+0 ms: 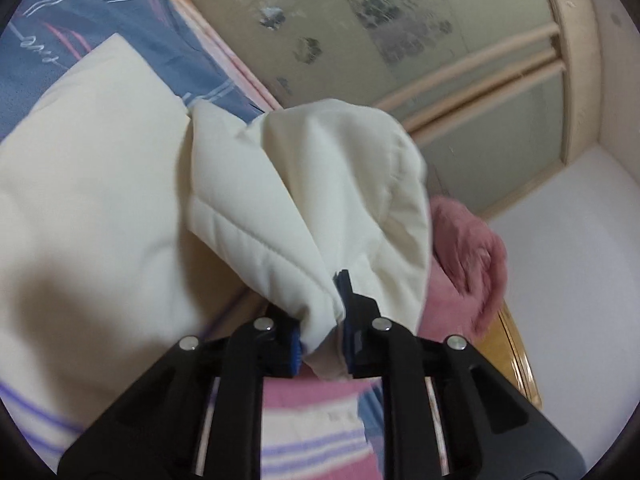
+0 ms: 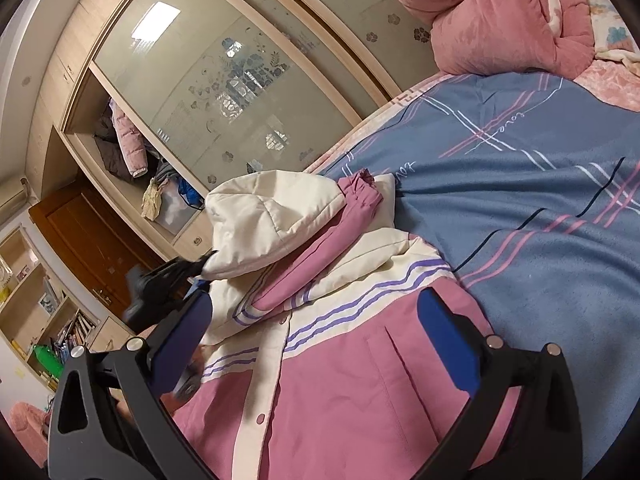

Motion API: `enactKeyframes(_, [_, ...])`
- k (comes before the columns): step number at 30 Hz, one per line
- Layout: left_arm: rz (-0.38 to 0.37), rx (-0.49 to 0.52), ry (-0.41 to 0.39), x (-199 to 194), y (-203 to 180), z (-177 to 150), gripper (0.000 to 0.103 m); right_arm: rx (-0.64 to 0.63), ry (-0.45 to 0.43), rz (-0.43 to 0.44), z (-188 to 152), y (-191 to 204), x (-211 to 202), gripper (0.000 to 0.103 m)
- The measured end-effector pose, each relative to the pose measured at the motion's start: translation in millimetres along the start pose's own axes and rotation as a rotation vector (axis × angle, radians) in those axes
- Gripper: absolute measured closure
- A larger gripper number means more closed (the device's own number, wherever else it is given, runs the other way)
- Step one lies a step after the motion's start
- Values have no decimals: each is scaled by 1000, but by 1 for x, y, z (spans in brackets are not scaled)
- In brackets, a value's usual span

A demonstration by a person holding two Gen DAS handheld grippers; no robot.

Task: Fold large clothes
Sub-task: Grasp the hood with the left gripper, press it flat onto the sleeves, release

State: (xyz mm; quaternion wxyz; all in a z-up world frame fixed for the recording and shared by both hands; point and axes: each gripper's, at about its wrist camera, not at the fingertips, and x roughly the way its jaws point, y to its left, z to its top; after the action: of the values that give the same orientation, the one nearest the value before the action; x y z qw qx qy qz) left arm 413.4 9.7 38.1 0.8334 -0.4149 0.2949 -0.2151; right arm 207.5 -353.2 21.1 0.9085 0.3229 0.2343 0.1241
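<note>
A padded pink and cream jacket [image 2: 340, 380] with purple stripes lies on the blue bed sheet [image 2: 520, 180], and one pink sleeve [image 2: 320, 240] is folded across its chest. The cream hood [image 1: 312, 184] is lifted off the bed, with my left gripper [image 1: 324, 320] shut on its edge and the cloth bunched between the blue pads. The right wrist view shows that gripper [image 2: 200, 270] as a dark shape at the hood [image 2: 272, 224]. My right gripper [image 2: 320, 332] hovers open over the jacket's front, nothing between its fingers.
A bunched pink quilt [image 2: 500, 20] lies at the head of the bed. A wardrobe with frosted sliding doors [image 2: 240, 80] runs along the far side, one bay [image 2: 124, 144] open with clothes inside. The wooden bed edge [image 1: 516, 352] shows in the left wrist view.
</note>
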Motion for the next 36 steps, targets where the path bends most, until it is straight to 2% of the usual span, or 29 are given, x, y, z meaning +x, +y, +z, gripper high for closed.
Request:
enactKeyframes(2, [16, 37, 35, -16, -4, -7, 88, -6, 5, -3, -1, 0, 0, 1])
enactKeyframes(4, [57, 20, 81, -26, 5, -16, 88, -3, 5, -4, -1, 0, 0, 1])
enactKeyframes(7, [164, -13, 152, -32, 31, -32, 88, 6, 5, -6, 0, -2, -1, 1])
enactKeyframes(10, [317, 58, 216, -22, 48, -47, 88, 4, 4, -6, 0, -2, 0, 1])
enactKeyframes(13, [361, 57, 226, -13, 61, -48, 79, 5, 5, -5, 0, -2, 0, 1])
enactKeyframes(14, [358, 51, 230, -12, 61, -47, 72, 4, 6, -3, -1, -2, 0, 1])
enactKeyframes(16, [336, 55, 234, -12, 58, -45, 49, -3, 8, 5, -1, -1, 0, 1])
enactKeyframes(17, [303, 52, 228, -14, 56, -43, 28, -9, 6, 11, -1, 0, -1, 1])
enactKeyframes(18, [281, 49, 225, -17, 53, -42, 12, -23, 2, 20, 0, 2, -2, 1])
enactKeyframes(20, [234, 31, 228, -29, 44, -41, 4, -50, -7, 32, -1, 6, -5, 1])
enactKeyframes(22, [168, 25, 260, -47, 33, -45, 4, -84, -21, 39, -2, 11, -10, 1])
enactKeyframes(24, [127, 77, 281, -78, 16, -59, 2, -128, -30, 39, -4, 17, -15, 1])
enactKeyframes(25, [120, 127, 270, -97, 7, -68, 2, -149, -34, 40, -5, 19, -19, 1])
enactKeyframes(28, [194, 375, 151, -167, -26, -95, 2, -191, -49, 64, -10, 23, -31, 1])
enactKeyframes(31, [303, 651, -51, -241, -46, -144, 2, -193, -41, 102, -15, 21, -43, 1])
enactKeyframes(33, [361, 767, -134, -278, -45, -176, 2, -177, -35, 133, -21, 19, -54, 1])
enactKeyframes(36, [401, 854, -188, -320, -27, -202, 2, -123, -14, 215, -41, 12, -76, 1])
